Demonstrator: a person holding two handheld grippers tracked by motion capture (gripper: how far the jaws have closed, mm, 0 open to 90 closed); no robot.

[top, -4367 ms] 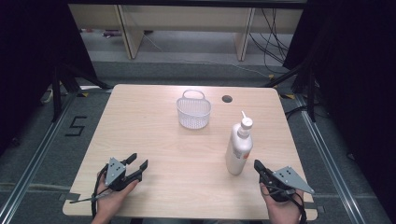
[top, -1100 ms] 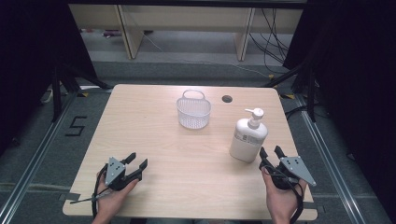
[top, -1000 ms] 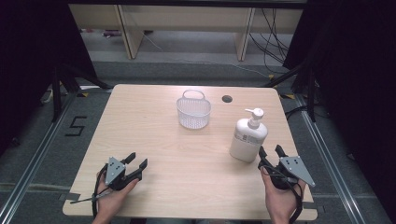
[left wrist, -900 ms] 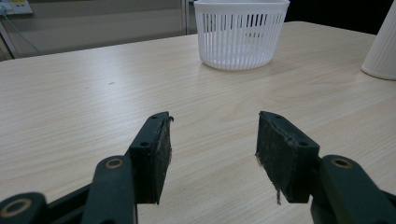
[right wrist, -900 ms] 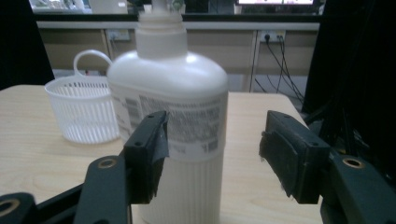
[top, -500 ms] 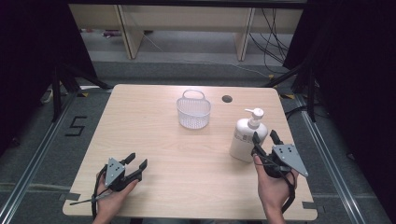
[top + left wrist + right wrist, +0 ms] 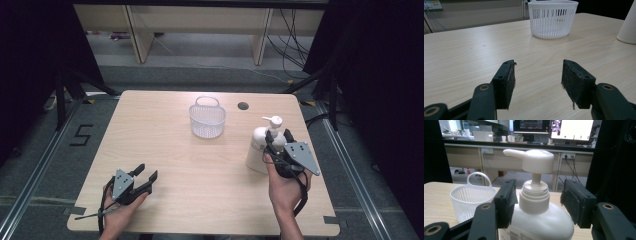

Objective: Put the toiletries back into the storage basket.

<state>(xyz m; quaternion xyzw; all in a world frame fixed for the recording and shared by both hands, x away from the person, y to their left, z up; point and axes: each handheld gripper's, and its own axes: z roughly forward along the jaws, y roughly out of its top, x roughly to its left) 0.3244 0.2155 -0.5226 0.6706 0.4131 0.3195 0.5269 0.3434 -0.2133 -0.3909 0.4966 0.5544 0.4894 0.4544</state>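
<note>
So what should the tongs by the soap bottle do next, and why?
Probably squeeze shut on the bottle's neck. The right tongs have just been closing, and their pads stand either side of the white pump bottle, around the collar under the pump head, seemingly not yet pressing. The bottle stands upright on the table, so closing should give a hold before lifting.

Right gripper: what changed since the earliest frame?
The right gripper moved forward and up to the white plastic pump bottle; its jaws have just been closing and now flank the bottle's neck, pads not pressing. That bottle first stood nearer the table's middle, nozzle pointing away. The left gripper, open, and the white slatted plastic basket stayed put.
</note>
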